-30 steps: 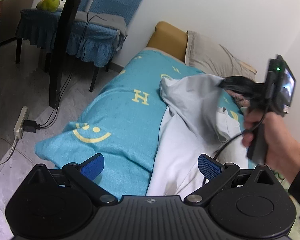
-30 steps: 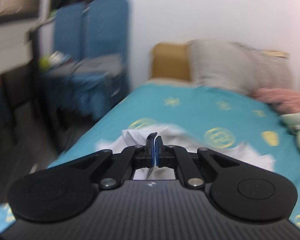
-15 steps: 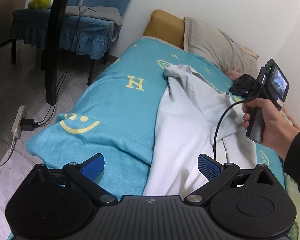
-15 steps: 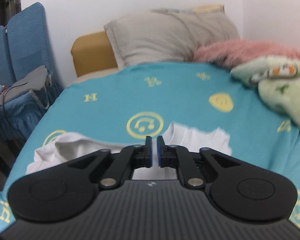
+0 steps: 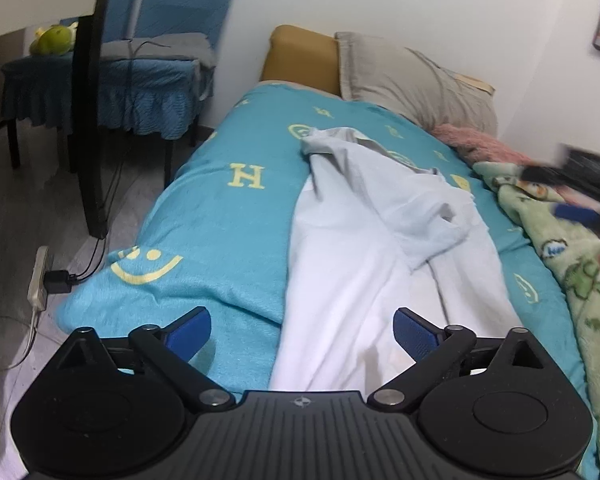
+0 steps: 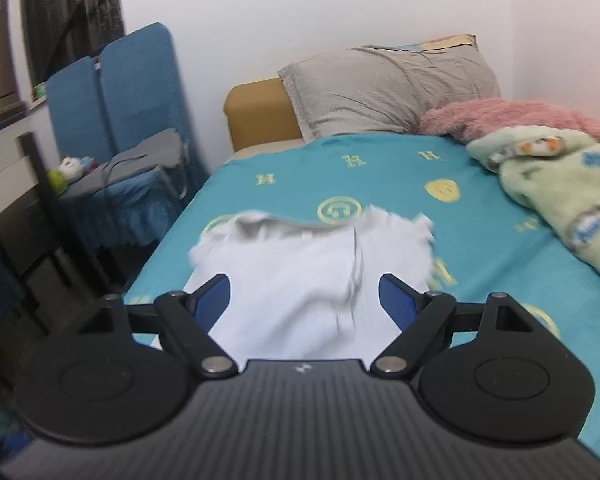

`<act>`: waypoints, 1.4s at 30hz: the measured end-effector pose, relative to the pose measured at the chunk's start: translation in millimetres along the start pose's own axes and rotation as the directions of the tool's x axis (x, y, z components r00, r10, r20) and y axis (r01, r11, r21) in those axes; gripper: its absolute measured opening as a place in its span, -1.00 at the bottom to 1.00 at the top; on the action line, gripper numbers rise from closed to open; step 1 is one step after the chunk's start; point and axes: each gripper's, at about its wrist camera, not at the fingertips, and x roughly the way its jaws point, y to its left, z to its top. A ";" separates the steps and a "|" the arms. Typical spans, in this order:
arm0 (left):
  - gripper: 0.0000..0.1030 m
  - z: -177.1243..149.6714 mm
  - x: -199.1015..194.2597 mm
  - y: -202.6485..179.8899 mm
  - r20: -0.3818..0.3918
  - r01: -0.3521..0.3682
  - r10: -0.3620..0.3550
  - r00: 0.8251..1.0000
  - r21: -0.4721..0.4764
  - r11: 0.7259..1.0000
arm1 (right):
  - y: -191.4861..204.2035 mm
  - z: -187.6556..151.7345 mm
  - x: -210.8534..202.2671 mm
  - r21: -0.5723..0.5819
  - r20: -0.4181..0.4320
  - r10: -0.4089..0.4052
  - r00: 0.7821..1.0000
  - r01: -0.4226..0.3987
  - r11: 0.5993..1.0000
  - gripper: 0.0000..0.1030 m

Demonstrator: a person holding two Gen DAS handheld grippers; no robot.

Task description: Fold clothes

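With both pairs of blue-padded fingers spread wide and holding nothing, the white cotton T-shirt (image 5: pixel 364 264) lies lengthwise on the bed's turquoise blanket with yellow smiley faces and letters (image 5: pixel 220 216), one sleeve side laid over its middle so the cloth narrows into a strip. Left gripper (image 5: pixel 302 328) hangs low over the near hem, by my reading handy for the bottom edge, while the right gripper (image 6: pixel 304 298) floats above the shirt's upper half with nothing pinched. Clear of both, the rumpled pale-green printed fleece blanket (image 5: pixel 560 248) sits bunched along the far side.
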 end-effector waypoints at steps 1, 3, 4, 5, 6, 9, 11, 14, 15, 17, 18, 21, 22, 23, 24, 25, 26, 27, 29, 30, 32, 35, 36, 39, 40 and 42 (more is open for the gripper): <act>0.87 -0.7 -3.5 0.4 -0.008 0.002 -0.002 1.000 0.001 1.000 | -0.4 -8.4 -22.7 0.005 -0.011 0.004 1.000 -0.004 1.000 0.61; 0.81 -2.0 -10.4 1.1 -0.025 0.006 -0.006 1.000 0.003 1.000 | -1.9 -25.7 -66.4 0.018 -0.037 0.015 0.999 -0.015 1.000 0.61; 0.77 -2.6 -13.9 1.4 -0.033 0.009 -0.008 0.999 0.004 1.000 | -4.2 -35.0 -84.4 0.032 -0.058 0.027 0.998 -0.025 0.999 0.61; 0.76 -3.3 -17.3 1.8 -0.042 0.011 -0.010 0.999 0.005 1.000 | -6.8 -43.8 -101.3 0.049 -0.073 0.039 0.997 -0.036 0.998 0.61; 0.75 -3.9 -20.8 2.2 -0.050 0.013 -0.013 0.999 0.006 1.000 | -10.0 -51.9 -116.3 0.072 -0.079 0.052 0.995 -0.046 0.996 0.61; 0.70 -5.9 -31.2 3.2 -0.075 0.019 -0.019 0.997 0.009 1.000 | -20.2 -73.6 -151.9 0.137 -0.077 0.072 0.994 -0.061 0.989 0.61; 0.67 -7.2 -38.1 4.0 -0.092 0.024 -0.023 0.995 0.011 1.000 | -27.0 -83.7 -166.3 0.190 -0.075 0.069 0.995 -0.053 0.980 0.61; 0.59 -9.1 -48.3 5.5 -0.120 0.030 -0.029 0.992 0.013 0.999 | -36.4 -90.3 -174.3 0.270 -0.064 0.081 0.995 -0.060 0.961 0.61; 0.58 -8.5 -49.2 11.0 -0.159 0.031 -0.030 0.987 0.001 1.000 | -38.2 -90.9 -175.4 0.282 -0.061 0.085 0.995 -0.064 0.957 0.61; 0.48 -7.5 -50.9 22.2 -0.236 0.029 -0.034 0.971 -0.025 0.999 | -41.1 -92.4 -175.7 0.295 -0.060 0.088 0.994 -0.067 0.953 0.61; 0.43 -7.0 -51.8 27.7 -0.274 0.028 -0.037 0.961 -0.037 0.999 | -42.5 -93.7 -175.4 0.297 -0.061 0.089 0.994 -0.067 0.953 0.61; 0.16 -5.4 -54.4 44.4 -0.385 0.021 -0.048 0.921 -0.074 0.997 | -46.1 -99.3 -171.8 0.292 -0.081 0.094 0.992 -0.067 0.954 0.61; 0.16 -4.7 -55.6 49.8 -0.419 0.016 -0.049 0.907 -0.081 0.997 | -47.4 -100.2 -169.7 0.295 -0.089 0.101 0.991 -0.071 0.953 0.61; 0.16 -2.8 -60.3 52.8 -0.420 -0.004 -0.010 0.907 -0.033 0.999 | -48.8 -101.2 -167.5 0.298 -0.097 0.108 0.989 -0.075 0.952 0.61; 0.16 -2.2 -62.7 56.5 -0.434 -0.006 0.005 0.901 -0.001 1.000 | -50.3 -101.7 -164.6 0.307 -0.107 0.122 0.987 -0.084 0.948 0.61; 0.14 -1.7 -65.0 60.3 -0.449 -0.006 0.018 0.894 0.028 1.000 | -51.9 -101.5 -160.4 0.327 -0.118 0.152 0.981 -0.106 0.939 0.61; 0.09 -2.3 -65.6 65.6 -0.477 0.020 -0.005 0.879 0.027 0.999 | -53.4 -101.5 -156.1 0.351 -0.126 0.188 0.974 -0.133 0.927 0.61; 0.05 -4.3 -64.0 66.7 -0.509 0.044 -0.017 0.861 0.042 0.998 | -54.0 -101.3 -152.4 0.371 -0.131 0.218 0.967 -0.156 0.915 0.61; -0.04 -8.3 -60.5 68.8 -0.571 0.093 -0.037 0.820 0.069 0.993 | -52.3 -100.5 -147.1 0.393 -0.135 0.253 0.958 -0.183 0.901 0.61; -0.08 -11.2 -57.5 68.5 -0.603 0.101 -0.030 0.797 0.085 0.991 | -51.7 -100.2 -144.9 0.401 -0.137 0.265 0.954 -0.191 0.896 0.61; -0.29 -16.1 -52.2 64.7 -0.647 0.121 -0.022 0.762 0.109 0.987 | -51.3 -100.2 -142.1 0.405 -0.145 0.270 0.952 -0.192 0.894 0.61; -0.28 -25.2 -47.4 51.8 -0.694 0.175 0.000 0.720 0.182 0.968 | -50.7 -100.1 -137.8 0.410 -0.156 0.278 0.948 -0.194 0.891 0.61; -0.28 -29.2 -45.3 47.5 -0.710 0.192 0.007 0.704 0.200 0.961 | -50.5 -100.0 -136.3 0.411 -0.160 0.281 0.946 -0.195 0.890 0.61; -0.27 -35.8 -41.3 41.5 -0.743 0.218 0.034 0.668 0.238 0.946 | -52.1 -101.0 -131.4 0.423 -0.174 0.285 0.942 -0.190 0.886 0.61; -0.27 -37.2 -40.5 40.4 -0.751 0.224 0.040 0.659 0.247 0.943 | -53.2 -102.0 -129.8 0.429 -0.180 0.286 0.941 -0.187 0.884 0.61; -0.26 -37.0 -42.2 41.5 -0.759 0.232 0.035 0.650 0.243 0.942 | -55.7 -103.4 -127.3 0.445 -0.186 0.293 0.938 -0.186 0.876 0.61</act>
